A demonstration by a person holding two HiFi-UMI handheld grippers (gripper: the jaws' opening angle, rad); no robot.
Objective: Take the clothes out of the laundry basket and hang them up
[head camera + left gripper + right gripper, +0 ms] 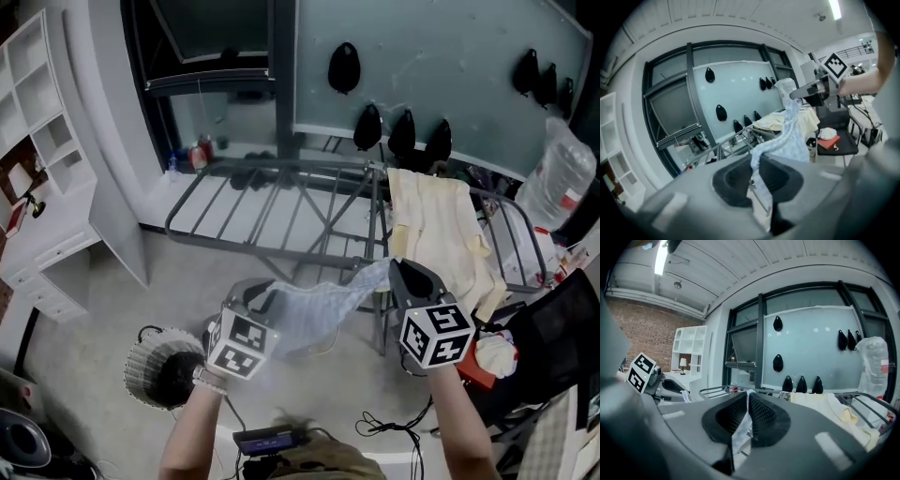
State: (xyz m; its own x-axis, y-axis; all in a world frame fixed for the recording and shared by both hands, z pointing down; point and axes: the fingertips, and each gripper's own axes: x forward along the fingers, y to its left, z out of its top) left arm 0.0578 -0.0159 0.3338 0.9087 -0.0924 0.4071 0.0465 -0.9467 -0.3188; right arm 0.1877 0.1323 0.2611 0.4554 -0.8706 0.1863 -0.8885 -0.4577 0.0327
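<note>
Pinching one pale patterned garment (323,305) are left tool (265,298) and right tool (401,272); the laundry basket (139,366) shows only dark inside.

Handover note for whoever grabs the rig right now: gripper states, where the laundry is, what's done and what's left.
Left gripper: shut on one end of the pale blue cloth.
Right gripper: shut on the other end. The cloth is stretched in the air between the two, in front of the drying rack.
Done: a yellow garment is draped over the rack's right side.
Left: lay the blue cloth over a free part of the rack. The laundry basket is on the floor at lower left. Its inside is dark, so I can't tell whether more is in it.
</note>
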